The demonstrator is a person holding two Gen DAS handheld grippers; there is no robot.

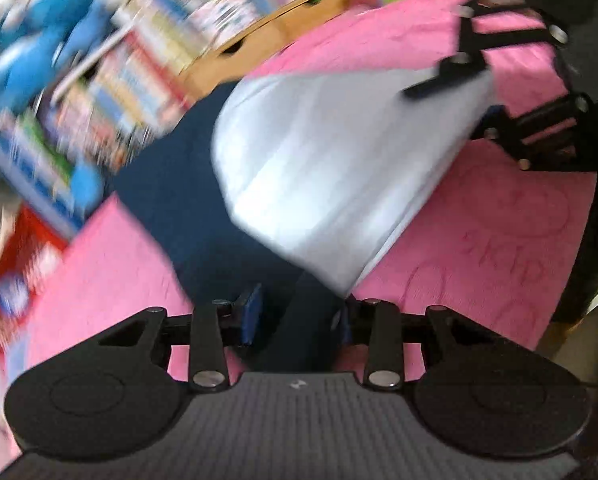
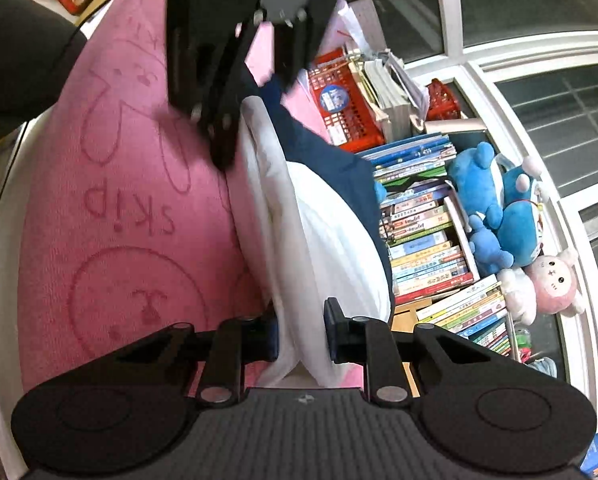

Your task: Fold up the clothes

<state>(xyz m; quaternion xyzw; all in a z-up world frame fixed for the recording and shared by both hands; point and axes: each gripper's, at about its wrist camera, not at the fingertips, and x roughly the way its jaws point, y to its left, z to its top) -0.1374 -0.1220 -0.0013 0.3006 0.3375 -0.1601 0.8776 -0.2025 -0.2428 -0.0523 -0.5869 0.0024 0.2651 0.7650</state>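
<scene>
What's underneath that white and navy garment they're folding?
A pink towel with "skip" and cartoon outlines lies under the garment. What the towel rests on is mostly covered; only a white edge shows beside it.

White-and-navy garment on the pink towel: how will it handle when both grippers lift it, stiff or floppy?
Probably floppy: the garment sags in soft folds between the right gripper and left gripper. Likely light, since thin fabric bunches easily between the pads. The pink towel looks textured, so dragging may catch; lifting seems safer.
</scene>
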